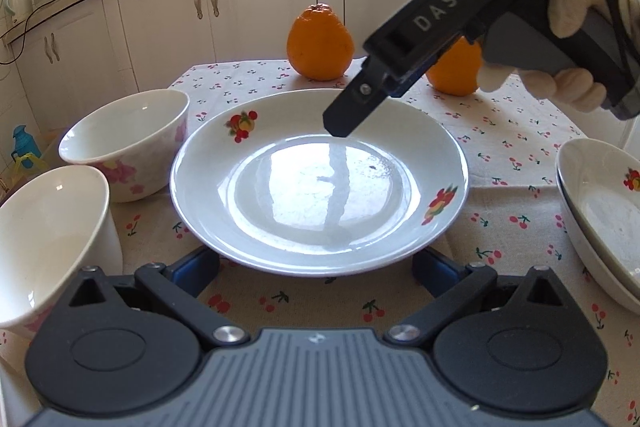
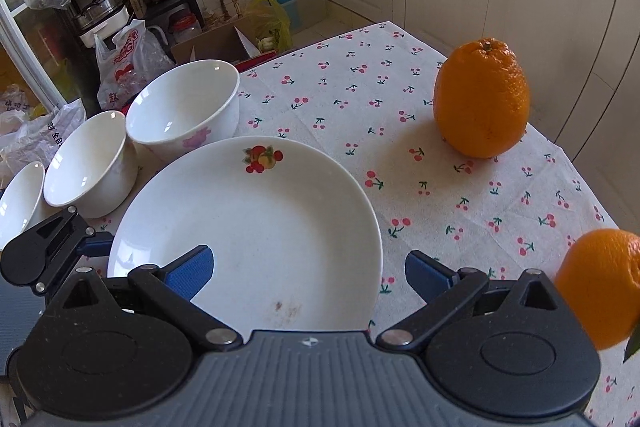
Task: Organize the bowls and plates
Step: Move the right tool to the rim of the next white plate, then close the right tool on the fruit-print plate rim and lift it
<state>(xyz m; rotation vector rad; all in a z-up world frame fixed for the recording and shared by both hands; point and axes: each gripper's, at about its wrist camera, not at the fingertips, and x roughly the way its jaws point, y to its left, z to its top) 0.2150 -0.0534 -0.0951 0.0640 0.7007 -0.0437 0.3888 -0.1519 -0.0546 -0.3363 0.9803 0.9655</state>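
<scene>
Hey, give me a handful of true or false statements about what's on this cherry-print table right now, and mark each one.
1. The white plate with fruit decals is empty. True.
2. Three oranges sit on the cherry-print tablecloth. False: two show, the far orange and the near orange.
3. The white bowls with pink flowers stand upright. True.
4. The right claw is shut on the plate. False: its jaws stand wide open.
5. The left claw is open. True.

Black tool w/ blue pads, "DAS" marking, white glove.
</scene>
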